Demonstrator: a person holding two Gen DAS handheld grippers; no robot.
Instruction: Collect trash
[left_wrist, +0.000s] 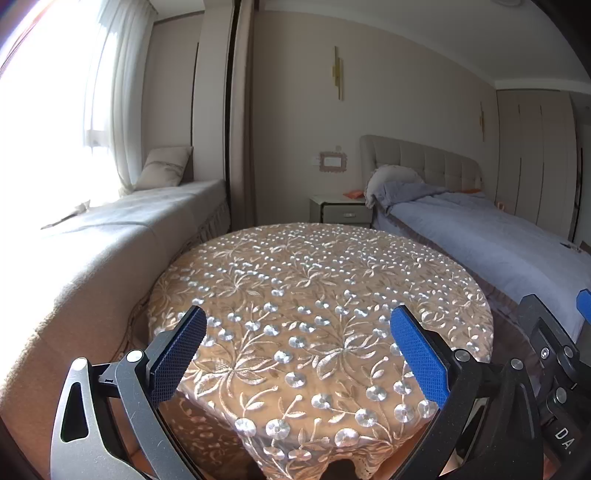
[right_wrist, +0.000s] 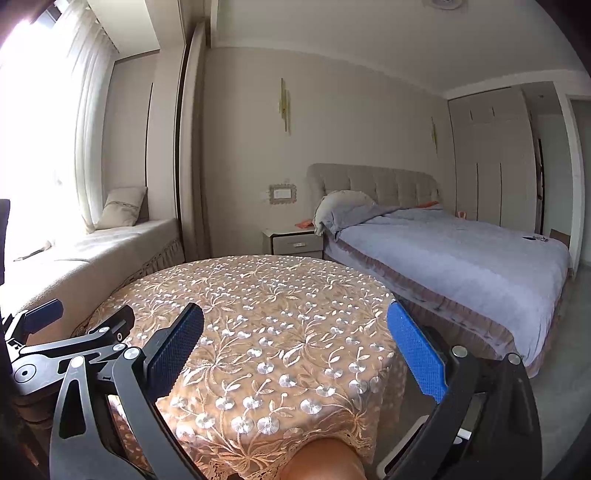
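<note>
- The left gripper, black-framed with blue textured pads, hovers over the near edge of the round desk, which is draped in a peach lace cloth embroidered with silvery flowers; its jaws stand wide apart and hold nothing.
- The right gripper, of the same make, hangs beside it over the same desk, jaws likewise spread and empty. Each shows at the edge of the other's view, so the two are close together.
- No trash is visible on the cloth in either view, and no bin or bag appears anywhere. The step in hand reads as a search, not a grasp.
- Candidates lie further off: a pale scrap on the beige cushioned window bench, an orange flat item on the white bedside cabinet, and small dark objects on the grey-blue quilted bed. Whether any is rubbish I cannot tell at this size.
- To do it well, pan both cameras slowly across the bench, the bed and the floor before committing, since the busy pattern could hide flat paper.
- Keep the jaws parted while travelling, and approach a thin scrap low and flat so one pad can slide under its edge.
- Lace snags readily; avoid dragging the pads across the cloth, or it may pull off the desk.
- Find the receptacle first, so that a piece picked up has somewhere to go.
</note>
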